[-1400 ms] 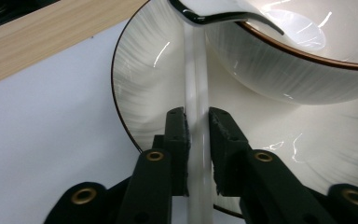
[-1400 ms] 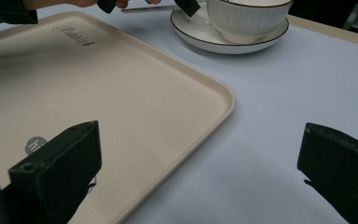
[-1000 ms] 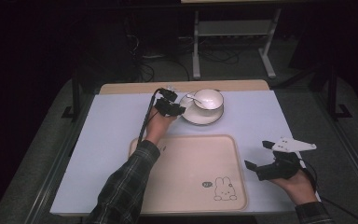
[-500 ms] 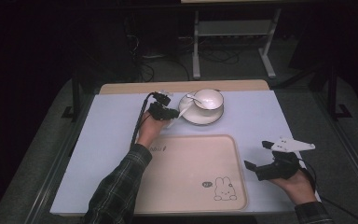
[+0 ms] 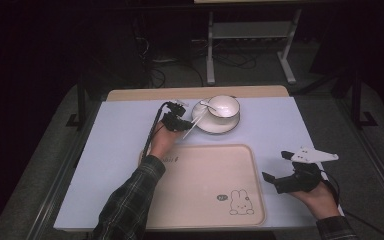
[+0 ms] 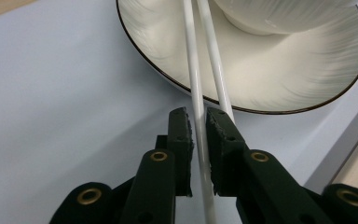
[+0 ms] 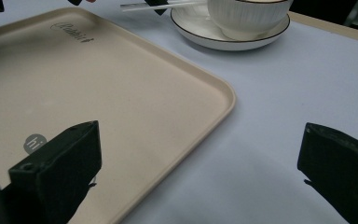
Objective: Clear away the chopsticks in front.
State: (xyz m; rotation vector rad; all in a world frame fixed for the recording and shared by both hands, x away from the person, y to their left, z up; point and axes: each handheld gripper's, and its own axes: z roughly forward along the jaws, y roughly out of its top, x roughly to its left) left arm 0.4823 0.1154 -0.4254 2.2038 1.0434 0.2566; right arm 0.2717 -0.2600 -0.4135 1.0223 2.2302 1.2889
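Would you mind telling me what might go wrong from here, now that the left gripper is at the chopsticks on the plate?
1. The left gripper has just been closing; one of the white chopsticks sits between its jaws while the other lies against the outer jaw, so only one may lift.
2. Both still lean on the plate beside the bowl; a sideways pull might nudge the dishes.
3. The right gripper stands open beside the tray, too far to help.

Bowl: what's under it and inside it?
The bowl sits on a white saucer, where white chopsticks also rest. A white spoon lies inside; anything beneath the spoon is hidden.
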